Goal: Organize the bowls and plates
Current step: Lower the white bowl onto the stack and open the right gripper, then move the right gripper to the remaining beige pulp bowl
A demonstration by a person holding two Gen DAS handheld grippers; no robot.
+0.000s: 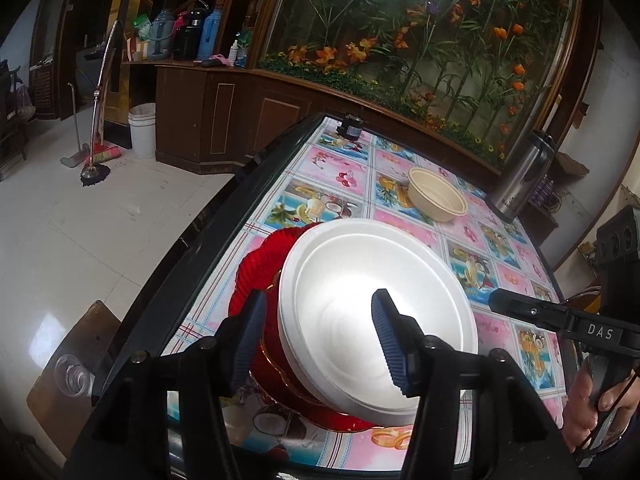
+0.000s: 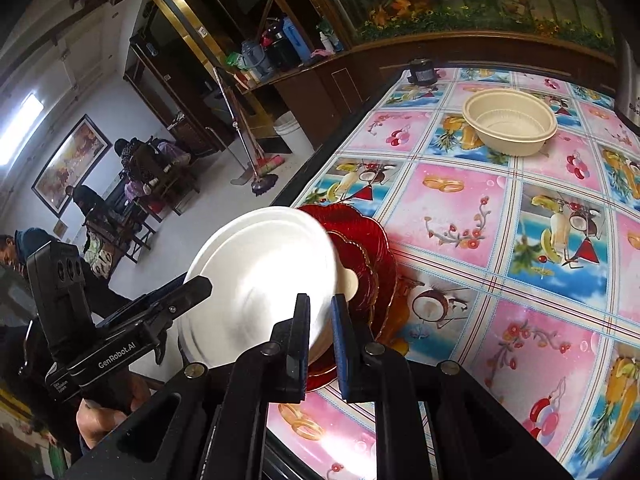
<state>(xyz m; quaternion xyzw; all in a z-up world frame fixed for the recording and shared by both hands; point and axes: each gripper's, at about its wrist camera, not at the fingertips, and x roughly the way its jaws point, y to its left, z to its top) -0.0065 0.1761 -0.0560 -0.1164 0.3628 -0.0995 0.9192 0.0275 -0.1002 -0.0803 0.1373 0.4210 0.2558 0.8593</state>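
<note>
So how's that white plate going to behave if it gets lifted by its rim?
The white plate looks like matte foam, so probably very light and apt to flex or dent under the fingers. It sits tilted on the red plates, overhanging them, so a nudge could slide it. The right gripper seems nearly shut at its rim.

Both views are fisheye: straight lines bow strongly toward the frame edges and the corners fall to black. The room is dim at the back, with daylight-like brightness on the pale floor [image 1: 80,216]. A hard hotspot burns out the centre of the white plate [image 1: 360,312] in both views, erasing its surface detail. The glossy counter [image 1: 344,168] carries soft reflections and a small red cast beside the red plate [image 2: 360,248]. A ceiling strip light [image 2: 20,128] flares at the right wrist view's left edge. The white plate's rim looks smeared by motion blur there; the near claw [image 2: 320,344] is soft.
</note>
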